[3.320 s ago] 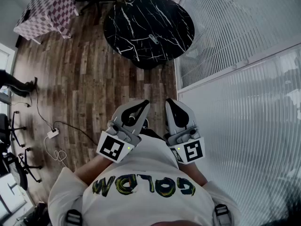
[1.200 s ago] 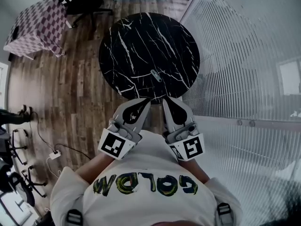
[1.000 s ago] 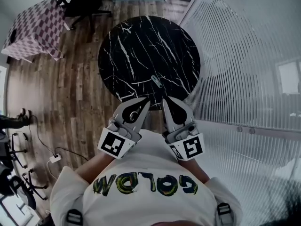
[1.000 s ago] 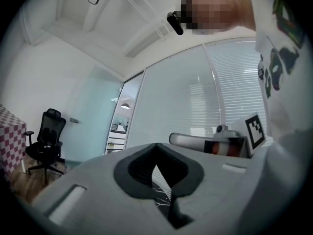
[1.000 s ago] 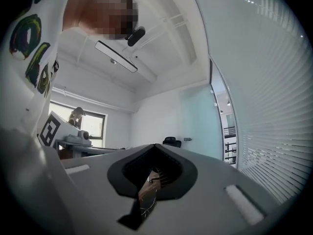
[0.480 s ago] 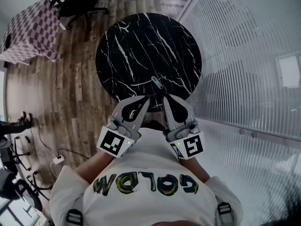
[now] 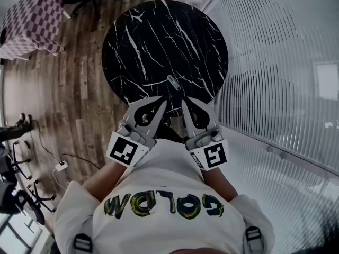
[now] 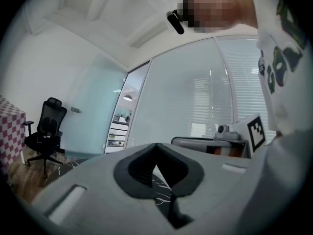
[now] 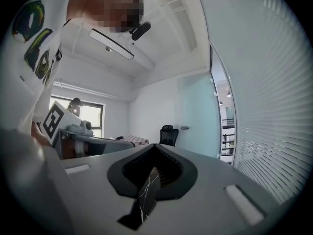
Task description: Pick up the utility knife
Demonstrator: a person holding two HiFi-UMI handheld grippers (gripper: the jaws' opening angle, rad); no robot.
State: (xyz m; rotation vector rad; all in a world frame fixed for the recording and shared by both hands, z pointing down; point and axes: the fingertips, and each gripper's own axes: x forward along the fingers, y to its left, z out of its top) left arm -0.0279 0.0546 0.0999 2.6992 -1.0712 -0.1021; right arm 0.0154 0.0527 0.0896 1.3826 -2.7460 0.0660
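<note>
The utility knife (image 7: 174,83), small and grey, lies near the front edge of the round black marble table (image 7: 153,30) in the head view. My left gripper (image 7: 160,101) and right gripper (image 7: 186,100) are held side by side in front of the person's chest. Their tips are just short of the table's near edge, and the knife lies a little beyond and between them. Both point level. In the left gripper view the left gripper (image 8: 156,147) has its jaws together with nothing held. The right gripper (image 9: 155,147) looks the same in its own view. Only a sliver of marble shows through each slit.
A ribbed glass partition (image 7: 275,62) runs along the right side, close to the table. A checkered table (image 7: 26,20) and a black office chair (image 8: 45,131) stand at the far left. Cables and a power strip (image 7: 58,166) lie on the wooden floor.
The table and knife have drawn closer in the head view as the person walked up. Both grippers now reach the table's near edge, still shut.
</note>
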